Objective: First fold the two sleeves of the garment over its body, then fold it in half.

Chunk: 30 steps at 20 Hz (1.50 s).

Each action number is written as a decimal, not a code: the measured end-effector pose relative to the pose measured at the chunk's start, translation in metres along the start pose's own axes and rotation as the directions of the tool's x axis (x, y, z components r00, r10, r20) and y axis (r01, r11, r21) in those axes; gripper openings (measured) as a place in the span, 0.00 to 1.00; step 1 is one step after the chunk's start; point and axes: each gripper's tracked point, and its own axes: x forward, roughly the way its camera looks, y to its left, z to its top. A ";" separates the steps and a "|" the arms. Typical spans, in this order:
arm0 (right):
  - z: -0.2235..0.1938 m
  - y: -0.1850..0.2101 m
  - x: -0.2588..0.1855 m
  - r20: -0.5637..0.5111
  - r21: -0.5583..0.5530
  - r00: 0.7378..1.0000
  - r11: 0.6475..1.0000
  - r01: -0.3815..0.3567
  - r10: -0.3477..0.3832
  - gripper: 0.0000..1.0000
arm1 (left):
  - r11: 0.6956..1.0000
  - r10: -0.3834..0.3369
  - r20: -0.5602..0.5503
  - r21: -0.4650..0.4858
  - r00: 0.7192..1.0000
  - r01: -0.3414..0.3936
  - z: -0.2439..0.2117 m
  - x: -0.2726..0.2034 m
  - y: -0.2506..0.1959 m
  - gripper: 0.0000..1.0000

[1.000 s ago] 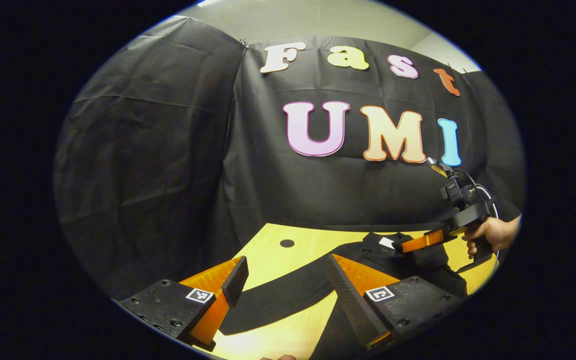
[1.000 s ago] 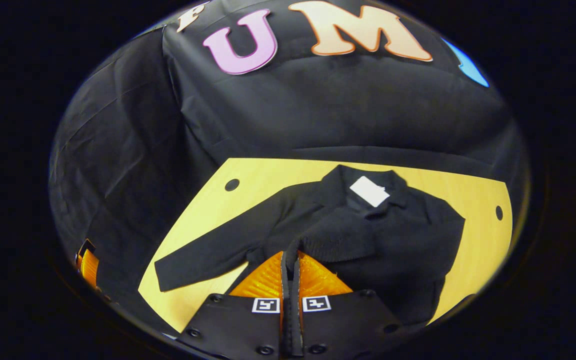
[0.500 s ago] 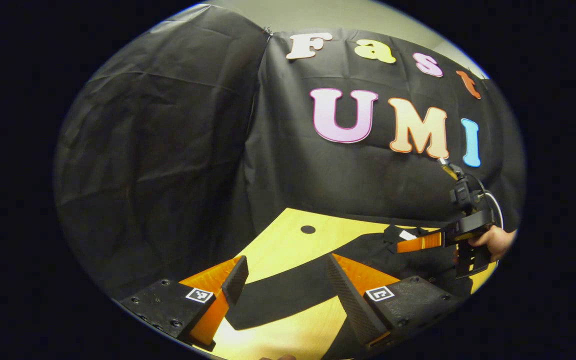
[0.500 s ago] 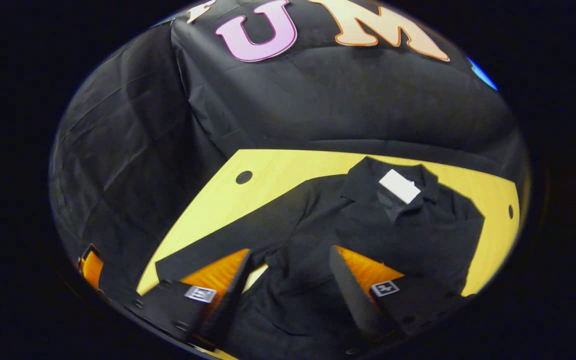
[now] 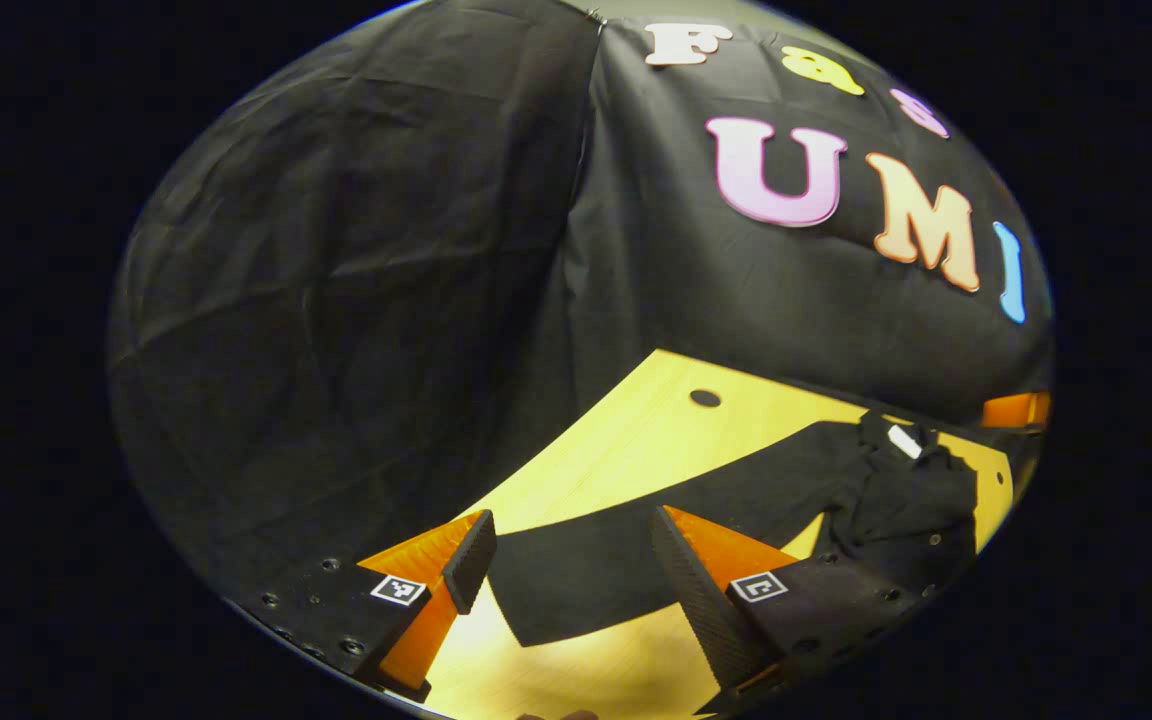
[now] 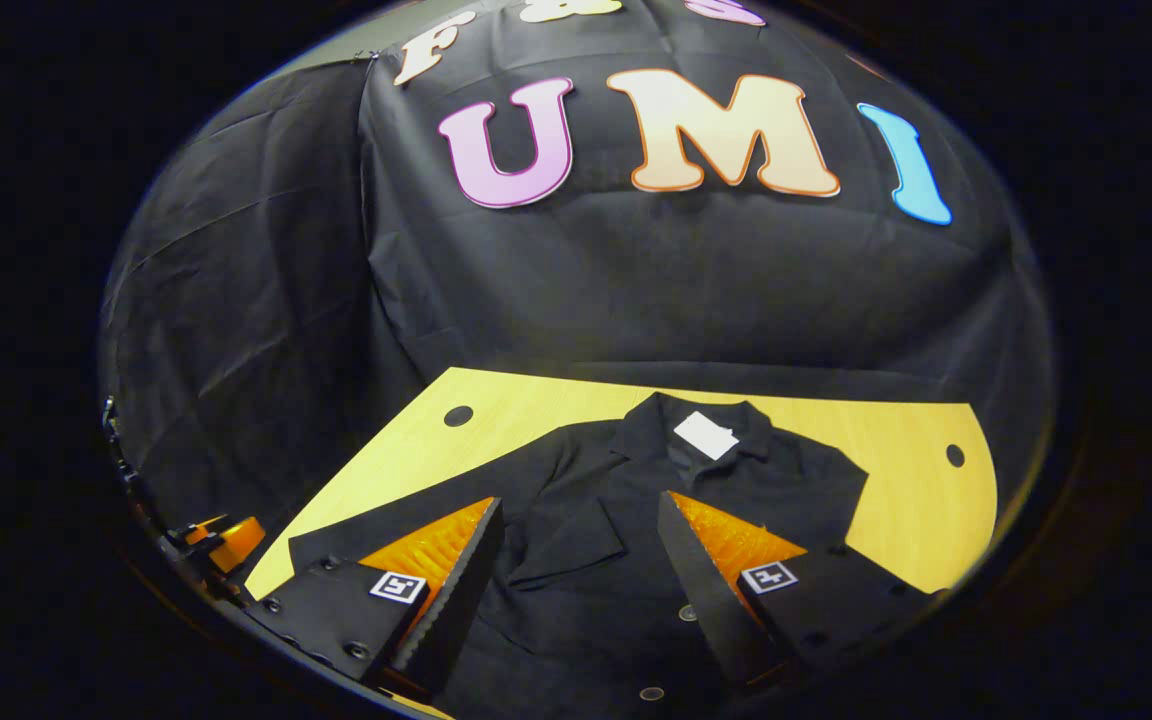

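- Since a second ago the right gripper point(image 6: 576, 560) has let go of the right sleeve, which now lies folded over the body; its fingers, then closed on the cloth, stand apart and hold nothing.
- Left gripper point(image 5: 571, 565) has swung toward the left sleeve point(image 5: 636, 540); its fingers are apart and empty, framing the cuff end near the table's point(image 5: 636, 440) left edge.
- Garment point(image 6: 656, 520) lies flat on the table, collar and white tag point(image 6: 705, 435) toward the far edge, body centred.
- Left sleeve lies stretched out flat toward the left edge, unfolded.
- Judgement: first sleeve fold done; second not yet begun. The left gripper's open stance over the cuff suits a pinch there.
- Right gripper hovers above the body, probably clear so the sleeve can cross.
- Risk: thin cuff may slip from a shallow pinch.
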 end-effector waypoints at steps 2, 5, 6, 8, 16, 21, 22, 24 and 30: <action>-0.002 0.001 -0.018 0.016 0.022 1.000 1.000 -0.003 0.003 0.98 | 0.999 0.051 -0.097 0.014 0.994 -0.049 -0.026 0.009 0.016 0.95; -0.005 0.000 -0.045 0.008 0.123 1.000 0.992 -0.011 0.010 0.98 | 0.996 0.088 -0.159 0.025 0.983 -0.085 -0.046 0.025 0.025 0.95; -0.002 -0.003 -0.052 0.022 0.138 1.000 0.990 -0.005 0.002 0.98 | 0.996 0.092 -0.189 0.029 0.978 -0.088 -0.054 0.029 0.029 0.95; 0.002 -0.010 -0.068 0.048 0.132 0.999 0.991 0.015 -0.022 0.98 | 0.995 0.095 -0.262 0.038 0.960 -0.088 -0.073 0.037 0.032 0.95; 0.002 -0.040 -0.122 0.109 0.109 0.989 0.990 0.091 -0.103 0.98 | 0.996 0.083 -0.394 0.020 0.915 -0.082 -0.092 0.038 0.030 0.94; -0.001 -0.061 -0.140 0.127 0.122 0.981 0.984 0.132 -0.147 0.98 | 0.999 0.035 -0.414 -0.014 0.909 -0.045 -0.093 0.042 0.015 0.71; -0.002 -0.064 -0.142 0.130 0.122 0.979 0.983 0.139 -0.155 0.98 | 0.999 0.022 -0.417 -0.014 0.909 -0.031 -0.093 0.043 0.011 0.60; -0.005 -0.072 -0.147 0.128 0.129 0.978 0.981 0.148 -0.164 0.98 | 0.999 -0.009 -0.399 -0.033 0.917 -0.004 -0.091 0.048 0.005 0.34; -0.011 -0.099 -0.158 0.135 0.162 0.968 0.968 0.189 -0.211 0.98 | 0.997 -0.070 -0.414 -0.070 0.908 0.045 -0.082 0.051 -0.005 0.00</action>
